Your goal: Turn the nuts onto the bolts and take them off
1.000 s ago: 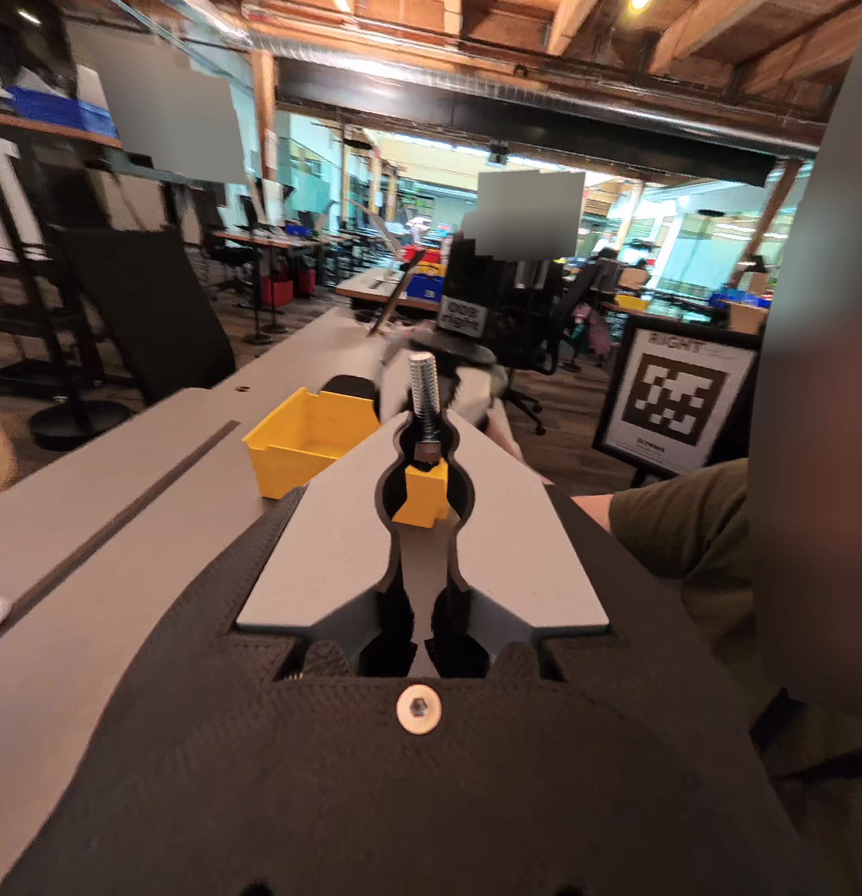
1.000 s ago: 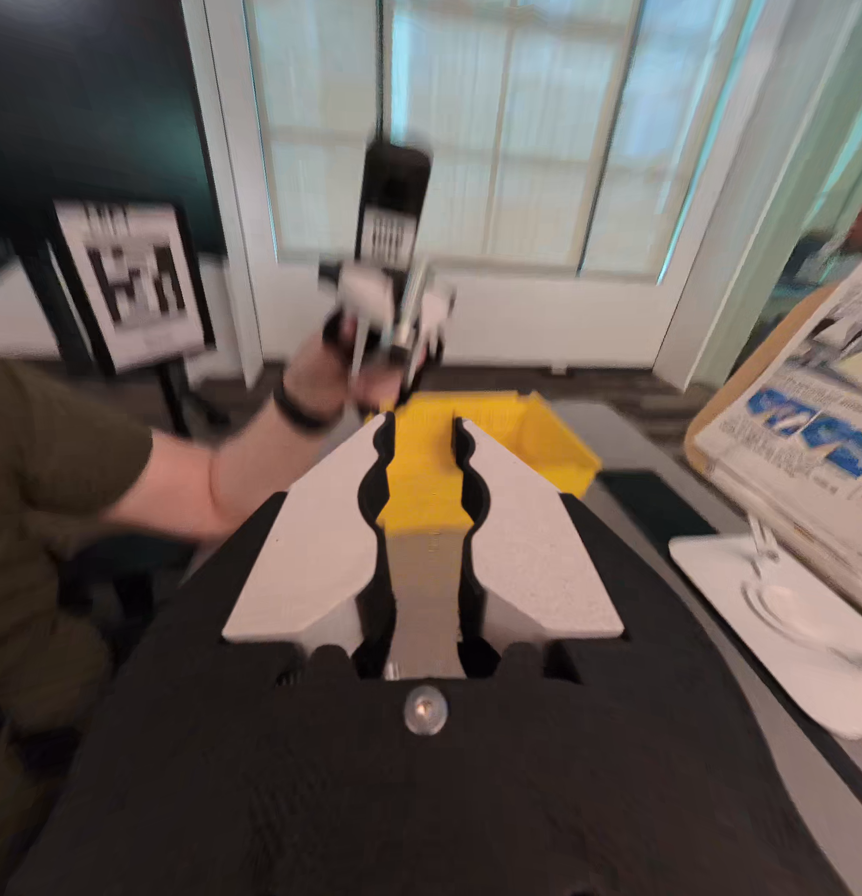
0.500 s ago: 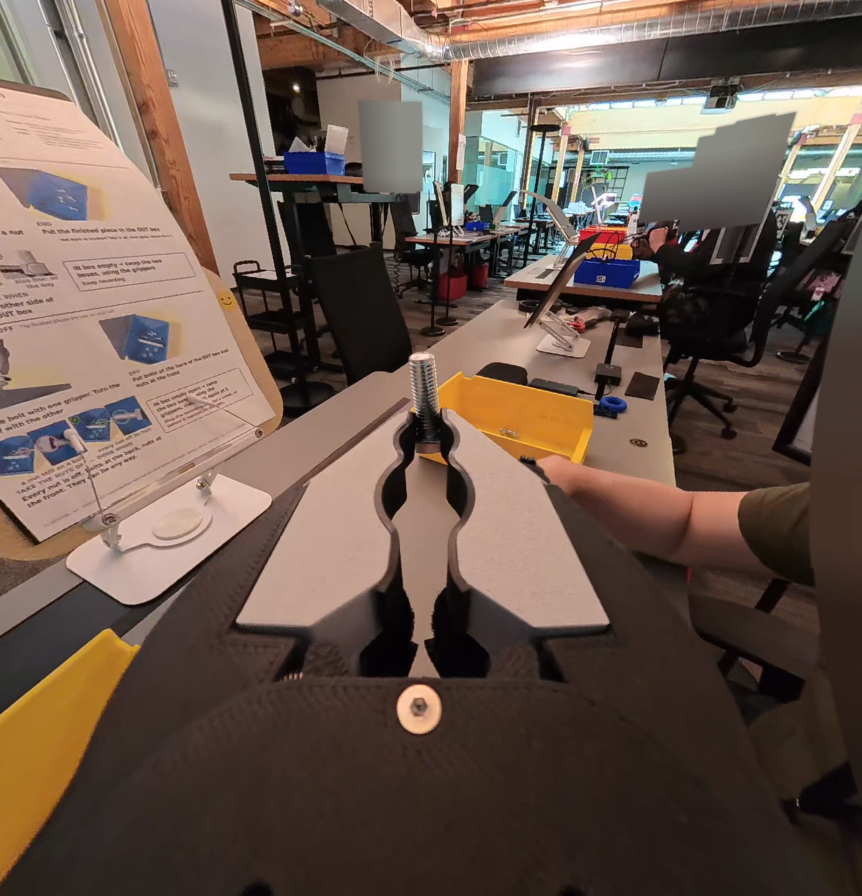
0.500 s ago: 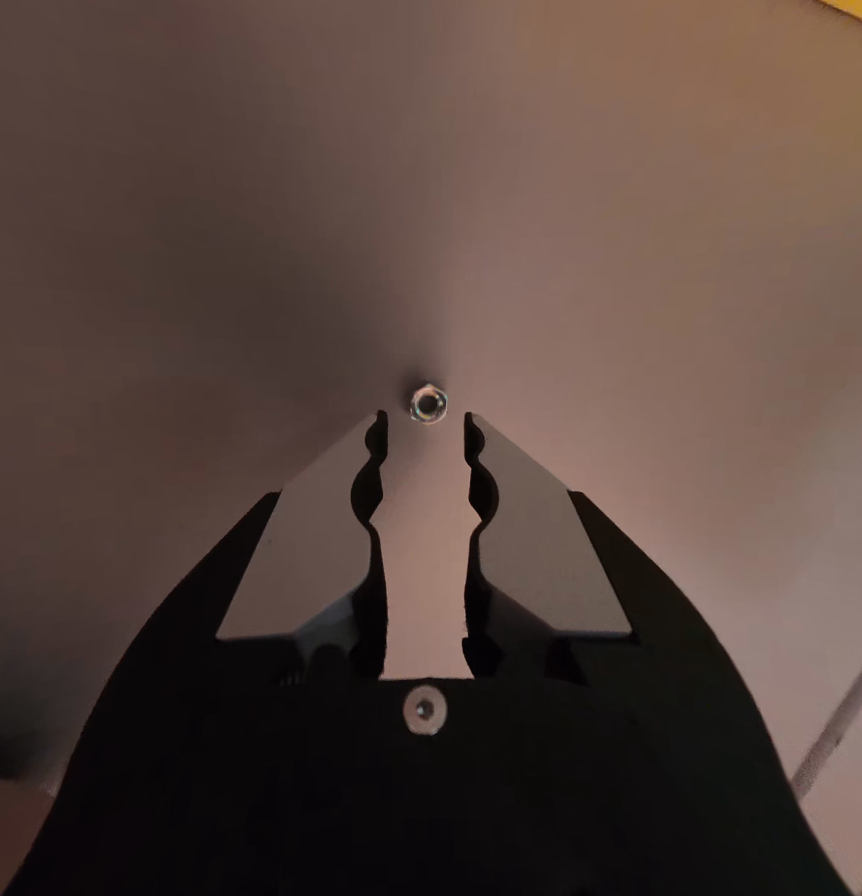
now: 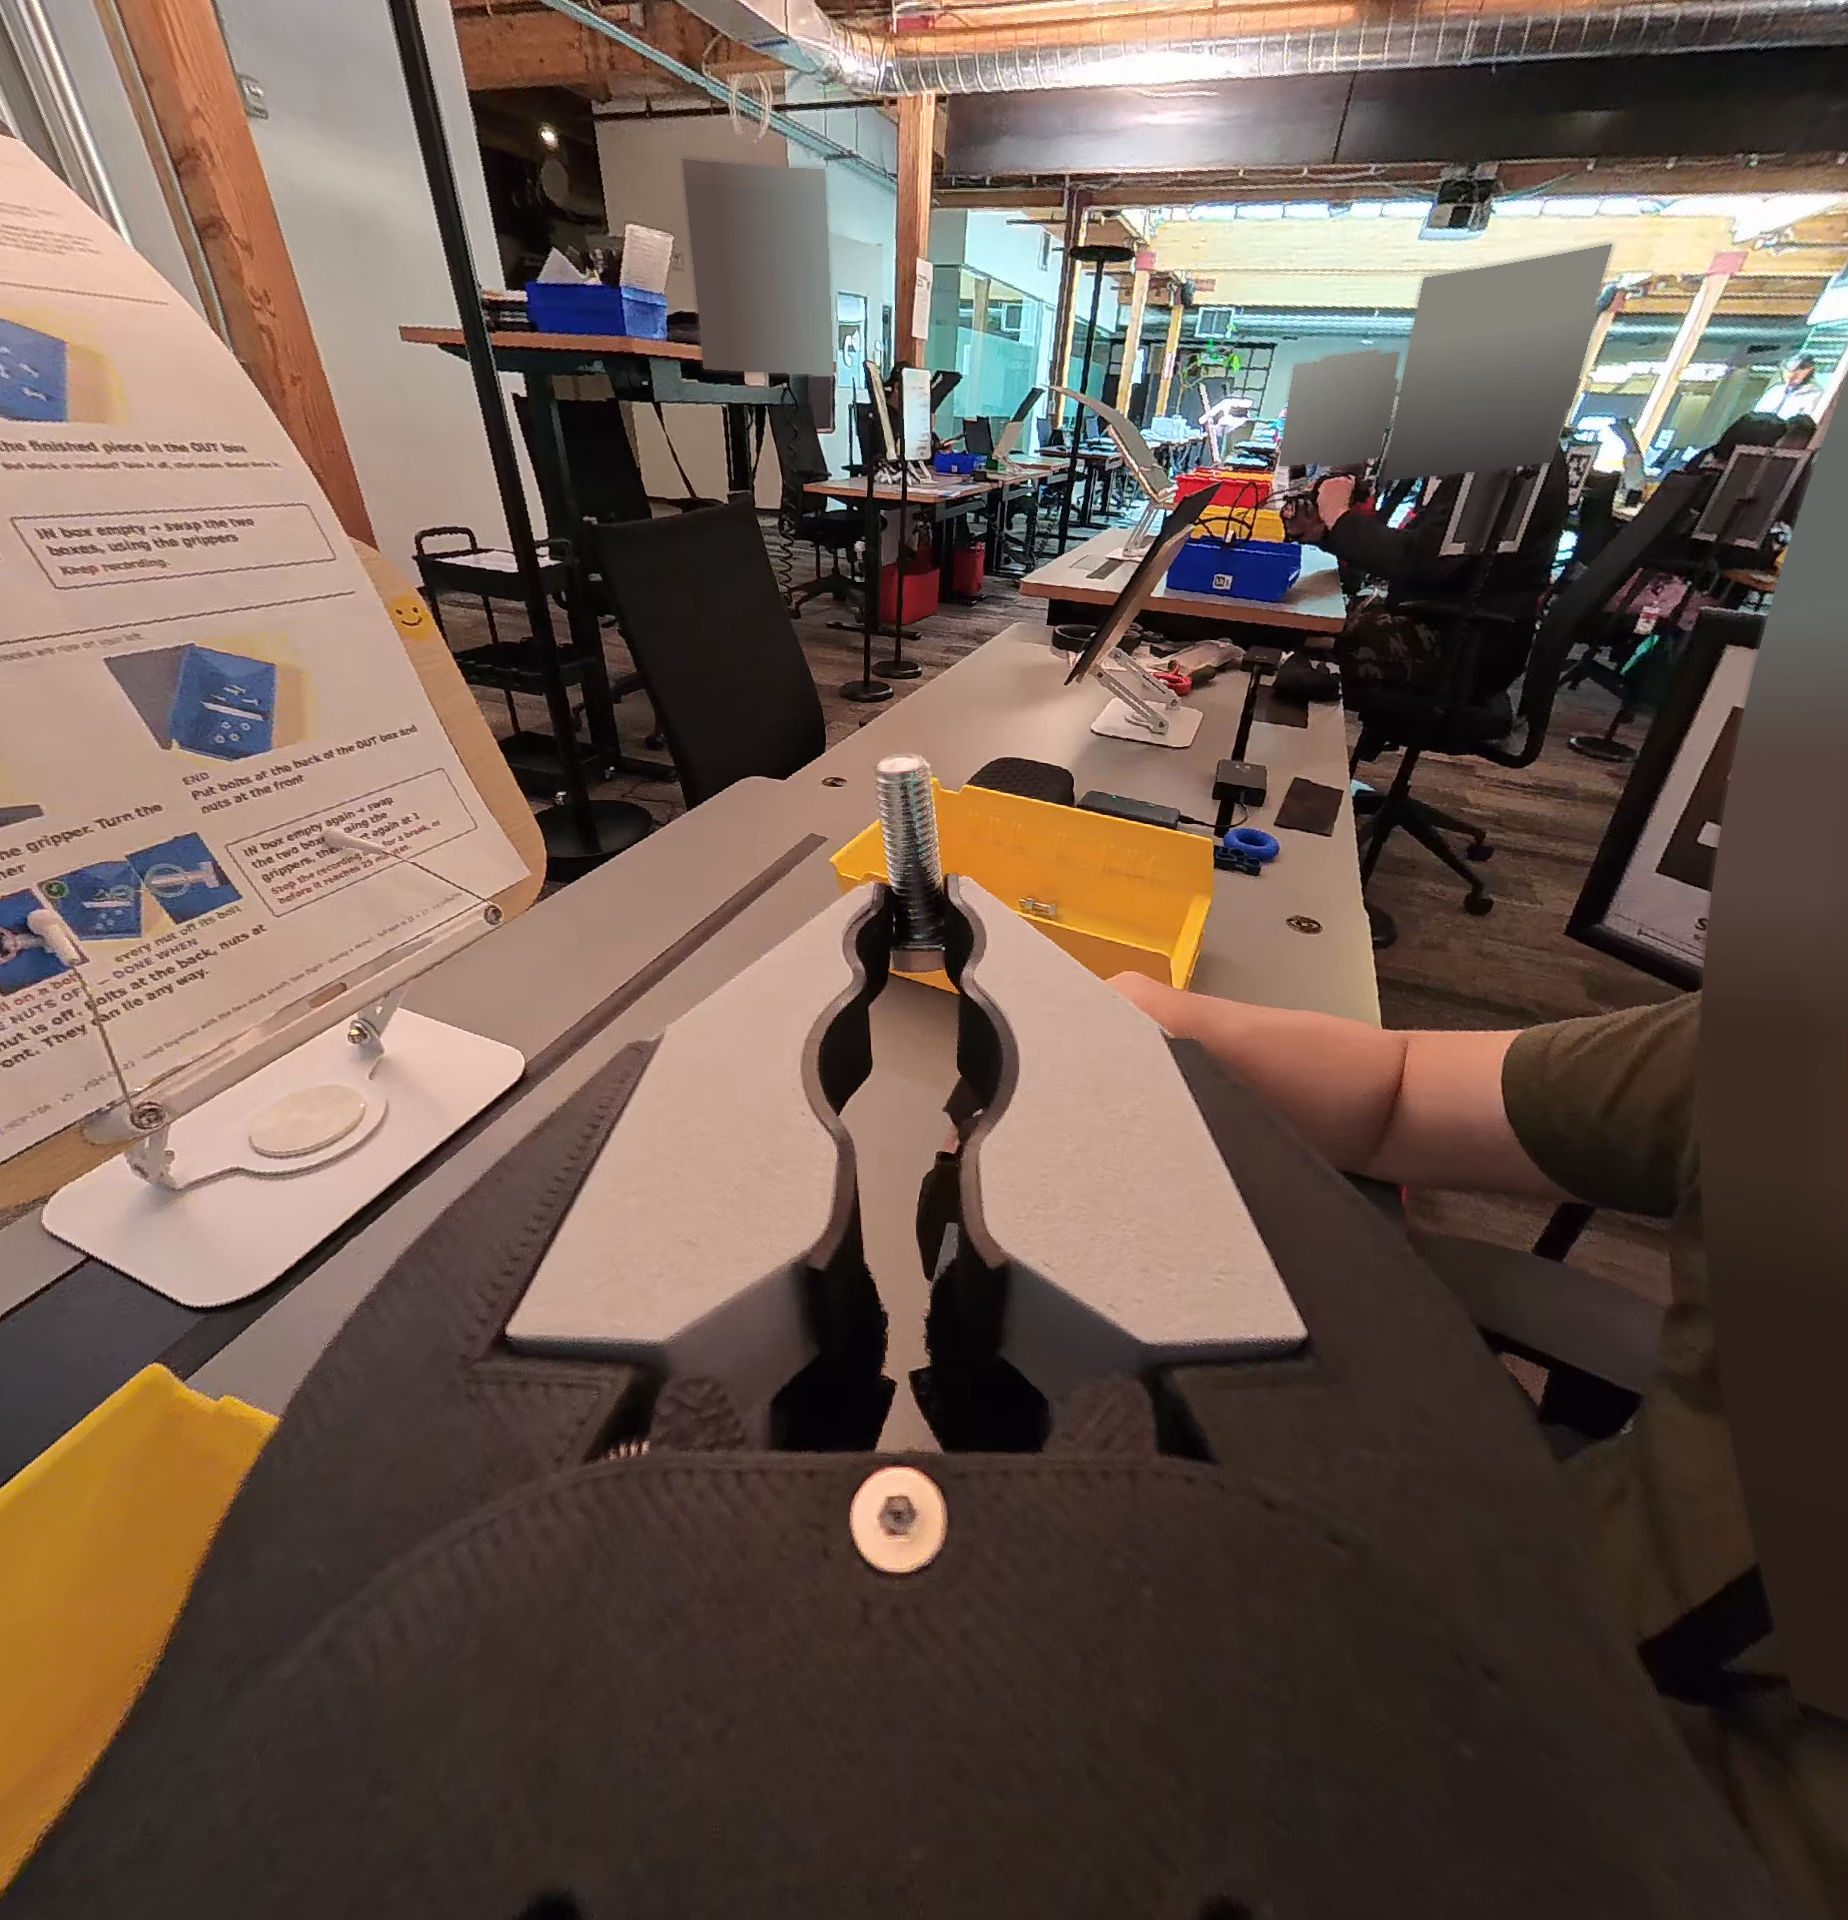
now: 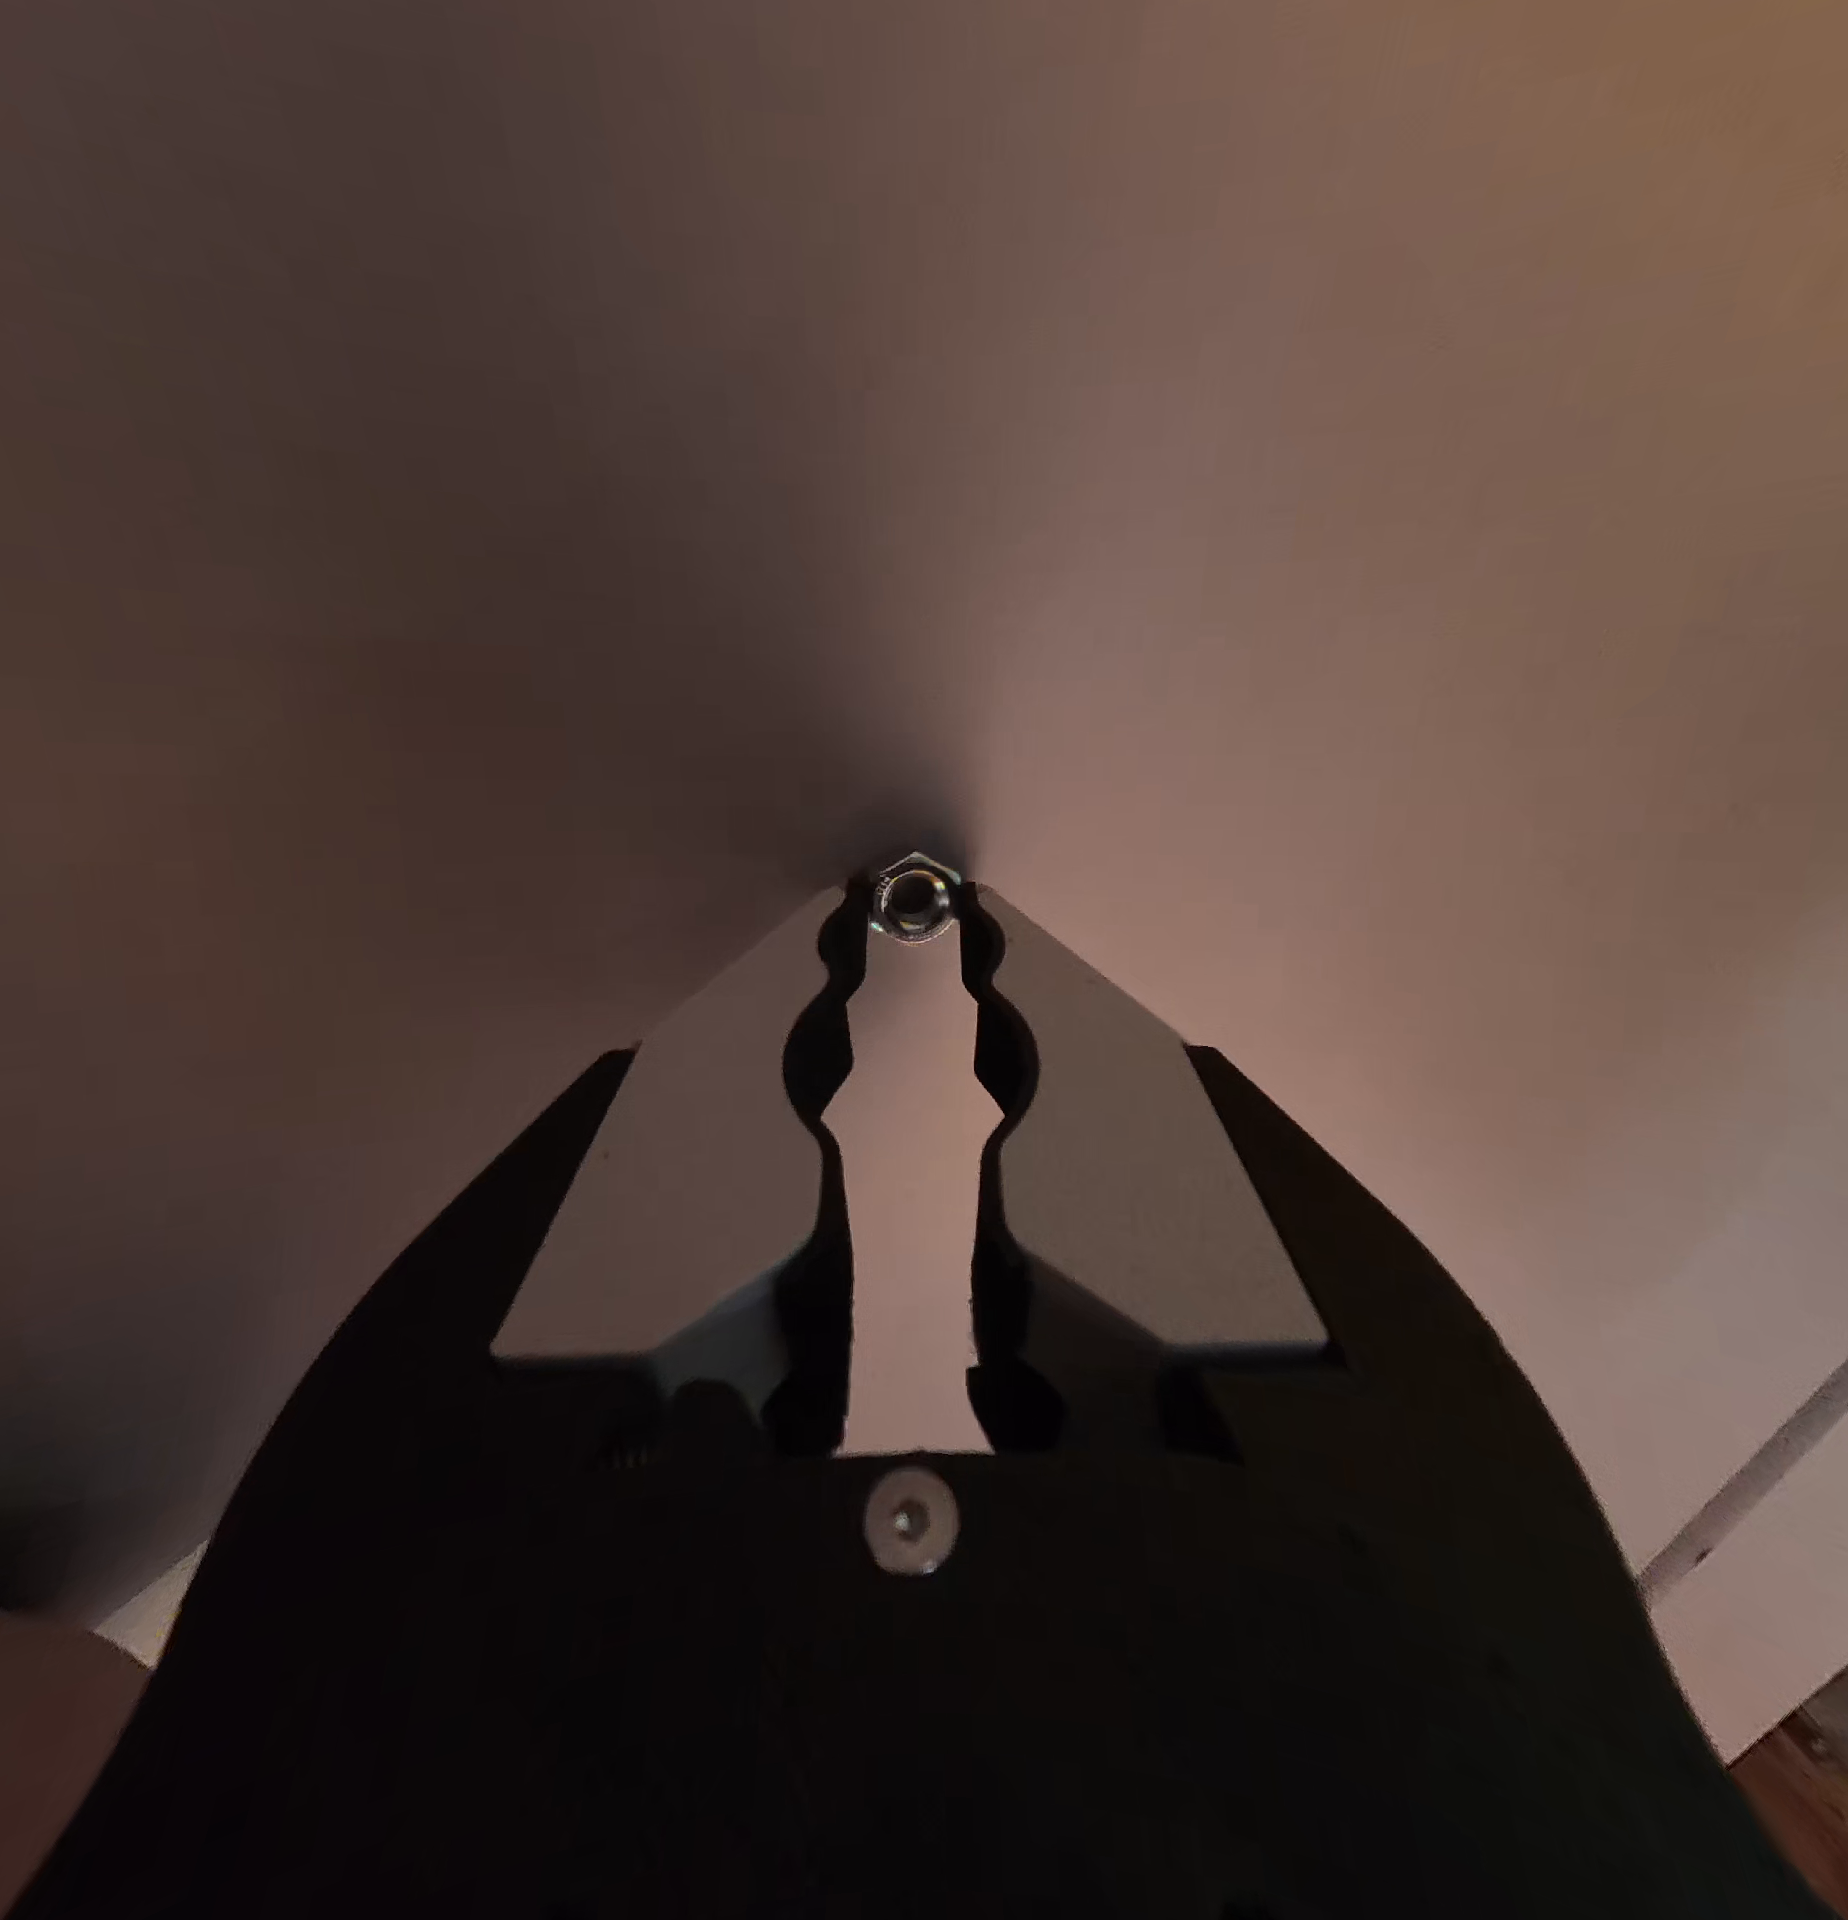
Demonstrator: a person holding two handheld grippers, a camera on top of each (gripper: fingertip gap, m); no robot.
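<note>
My left gripper (image 5: 915,894) is shut on a silver bolt (image 5: 904,821). It grips the bolt by the head end, and the threaded shank sticks out past the fingertips, upright above the grey table (image 5: 608,956). My right gripper (image 6: 909,899) points straight down at the tabletop (image 6: 899,416). Its fingertips are closed in on both sides of a small hex nut (image 6: 909,906) that lies flat on the table, hole facing the camera. The right gripper itself is hidden in the left wrist view; only the person's forearm (image 5: 1315,1081) shows there.
A yellow box (image 5: 1096,883) holding a small metal part stands on the table beyond the bolt. A second yellow box (image 5: 89,1558) is at the lower left. An instruction sheet on a white stand (image 5: 172,727) stands at the left. Office chairs and desks fill the background. There is about 35 centimetres between the tips of the two grippers.
The right gripper swung down over the table, moved forward around the nut, and its fingers narrowed onto it. The left gripper turned left with the bolt still in it.
</note>
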